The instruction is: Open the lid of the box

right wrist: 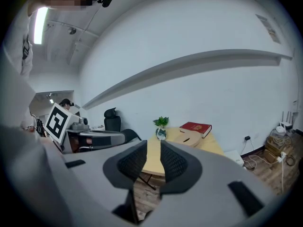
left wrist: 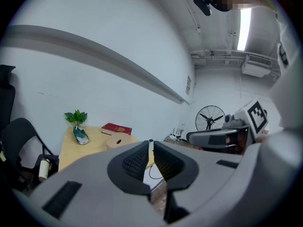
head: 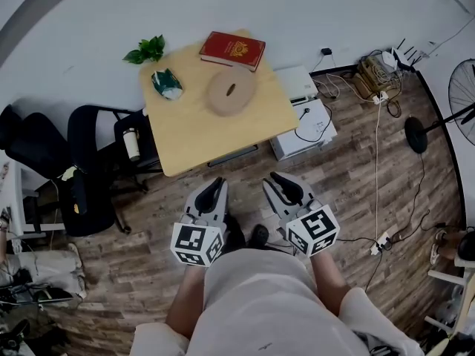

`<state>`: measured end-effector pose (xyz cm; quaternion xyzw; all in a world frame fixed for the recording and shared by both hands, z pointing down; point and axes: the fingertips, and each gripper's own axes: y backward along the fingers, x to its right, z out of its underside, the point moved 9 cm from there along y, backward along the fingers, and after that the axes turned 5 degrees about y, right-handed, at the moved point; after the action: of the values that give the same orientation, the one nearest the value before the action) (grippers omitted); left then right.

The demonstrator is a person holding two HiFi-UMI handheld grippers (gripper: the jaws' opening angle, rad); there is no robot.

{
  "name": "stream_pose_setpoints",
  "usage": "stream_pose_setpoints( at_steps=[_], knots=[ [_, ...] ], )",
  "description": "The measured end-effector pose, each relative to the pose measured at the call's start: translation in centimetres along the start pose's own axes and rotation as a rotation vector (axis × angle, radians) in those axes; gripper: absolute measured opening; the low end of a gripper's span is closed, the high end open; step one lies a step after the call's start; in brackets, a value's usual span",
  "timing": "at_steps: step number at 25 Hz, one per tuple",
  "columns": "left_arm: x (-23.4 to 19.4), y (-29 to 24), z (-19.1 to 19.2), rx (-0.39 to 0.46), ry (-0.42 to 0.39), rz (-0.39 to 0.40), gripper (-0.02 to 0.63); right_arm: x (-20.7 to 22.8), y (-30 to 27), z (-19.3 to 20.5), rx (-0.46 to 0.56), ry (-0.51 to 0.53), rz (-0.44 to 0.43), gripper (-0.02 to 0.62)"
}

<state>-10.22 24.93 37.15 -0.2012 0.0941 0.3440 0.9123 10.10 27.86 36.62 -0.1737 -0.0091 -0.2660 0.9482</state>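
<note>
Wooden tabletop (head: 223, 136) carries the round box (head: 231, 91), lid on, just near of the red book (head: 232, 50) and well beyond both grippers. Only the gripper views show the jaw gaps: the left gripper (left wrist: 150, 145) is barely parted and the right gripper (right wrist: 154, 145) is wider, both empty. The head view alone shows floor cables (head: 377, 147).

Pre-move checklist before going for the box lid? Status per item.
1. Round box on table, lid on: ok.
2. Left gripper empty, narrow gap between its jaws: ok.
3. Right gripper empty, jaws apart: ok.
4. Grippers at the box: not ok, both are short of the table's near edge.
5. Room around box: ok, red book and teal item lie apart from it.
6. How the lid fastens: cannot tell.
</note>
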Motion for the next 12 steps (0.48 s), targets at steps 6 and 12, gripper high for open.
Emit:
stream_pose_setpoints(
  at_steps=[6, 12],
  knots=[
    [-2.6, -1.4, -1.1, -0.001, 0.007, 0.002, 0.064, 0.9, -2.7, -0.9, -0.009, 0.004, 0.020, 0.105],
    [-5.1, -3.6, -2.2, -0.004, 0.006, 0.004, 0.086, 2.0, -5.6, -1.6, -0.044, 0.013, 0.023, 0.127]
  ],
)
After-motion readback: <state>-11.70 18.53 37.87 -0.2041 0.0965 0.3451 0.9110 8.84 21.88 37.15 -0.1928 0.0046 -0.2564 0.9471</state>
